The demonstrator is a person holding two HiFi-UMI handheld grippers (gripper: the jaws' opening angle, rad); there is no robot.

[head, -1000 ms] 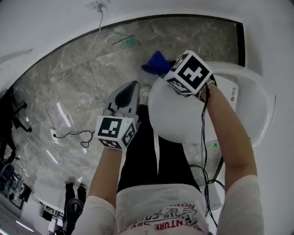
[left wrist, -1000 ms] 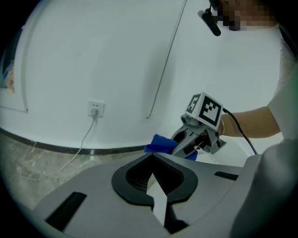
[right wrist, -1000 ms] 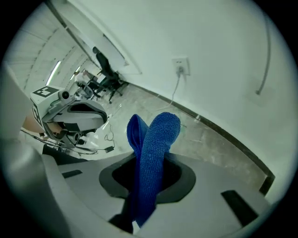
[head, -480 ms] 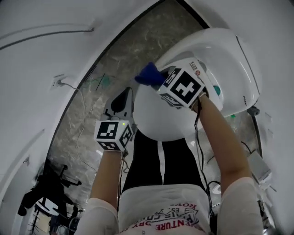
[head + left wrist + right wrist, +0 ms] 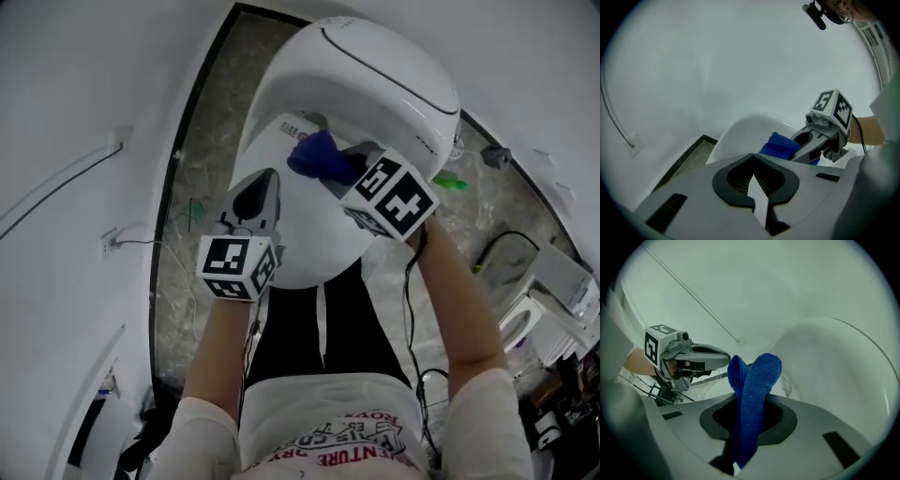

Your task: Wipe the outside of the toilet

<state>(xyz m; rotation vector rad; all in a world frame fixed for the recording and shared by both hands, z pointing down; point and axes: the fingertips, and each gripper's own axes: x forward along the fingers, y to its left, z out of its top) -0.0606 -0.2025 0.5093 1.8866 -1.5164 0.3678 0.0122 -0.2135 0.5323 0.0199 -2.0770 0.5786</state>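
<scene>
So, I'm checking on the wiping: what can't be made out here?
- Whether the cloth touches the toilet: head view, the cloth itself and the right gripper cover the contact.
- The toilet's base: head view, hidden beneath its own top and the person's legs.
- The label's print: head view, too small.

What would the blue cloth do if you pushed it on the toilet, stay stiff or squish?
Probably squish: the cloth folds over softly where the right gripper pinches it, so it looks floppy. Its fuzzy weave would likely drag rather than slip on the glossy toilet.
</scene>
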